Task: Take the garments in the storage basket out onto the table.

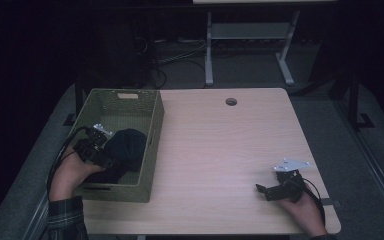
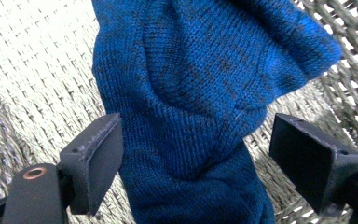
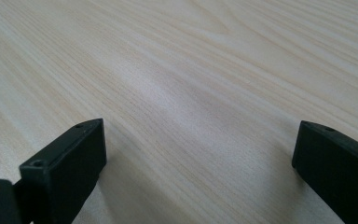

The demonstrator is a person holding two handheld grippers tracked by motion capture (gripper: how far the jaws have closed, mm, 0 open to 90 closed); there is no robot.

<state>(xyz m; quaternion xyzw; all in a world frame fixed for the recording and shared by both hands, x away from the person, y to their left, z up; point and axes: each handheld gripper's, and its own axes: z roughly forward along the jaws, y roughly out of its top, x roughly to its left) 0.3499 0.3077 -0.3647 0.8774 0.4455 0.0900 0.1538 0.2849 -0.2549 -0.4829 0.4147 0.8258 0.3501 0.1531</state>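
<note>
The left gripper [image 1: 111, 162] is inside the woven basket [image 1: 152, 145], which stands on the left part of the table [image 1: 220, 150]; in the high view the person's left hand [image 1: 70, 175] brings it in over the near wall of the basket, and its cable trails back along the forearm; between its jaws lies a blue knitted cloth [image 2: 200, 93], which looks almost black from above [image 1: 125, 152] and rests in the near half of the basket, against the right wall; in the left gripper view the two jaws stand apart, one on each side of the cloth; the left jaw touches the knit or is just beside it, the right jaw is apart from it with the basket weave [image 2: 37, 70] showing in the gap, so the cloth is not clamped. The right gripper [image 1: 264, 190] is held by the right hand [image 1: 305, 210] low over the near right corner of the table, pointing to the left; in the right gripper view its jaws are wide apart with bare wood [image 3: 191, 84] between them. A round hole [image 1: 231, 101] is at the far edge of the table.
</note>
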